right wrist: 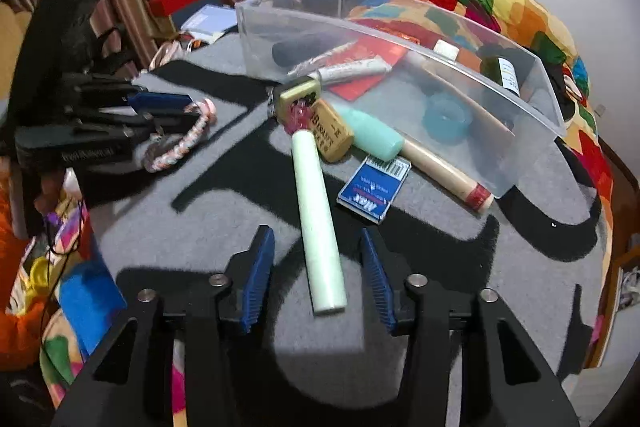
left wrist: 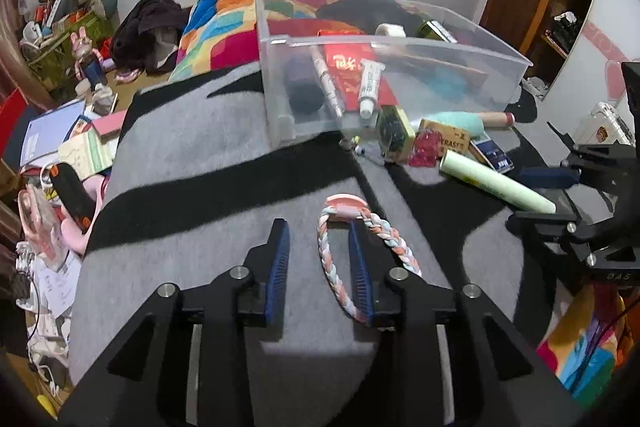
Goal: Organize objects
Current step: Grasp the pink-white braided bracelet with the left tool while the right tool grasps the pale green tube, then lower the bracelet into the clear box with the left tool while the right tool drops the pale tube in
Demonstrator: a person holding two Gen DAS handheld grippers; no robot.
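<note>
The left gripper is sitting spread on the grey mat, its right finger poking through the braided bracelet — the loop is lying around that finger, not between the two. The right gripper is likewise spread, straddling the pale green tube, whose long axis is running forward toward the clear bin — so the right looks better placed.

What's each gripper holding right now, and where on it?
Nothing held. The left gripper is open, one finger inside the braided bracelet. The right gripper is open, straddling the pale green tube.
</note>
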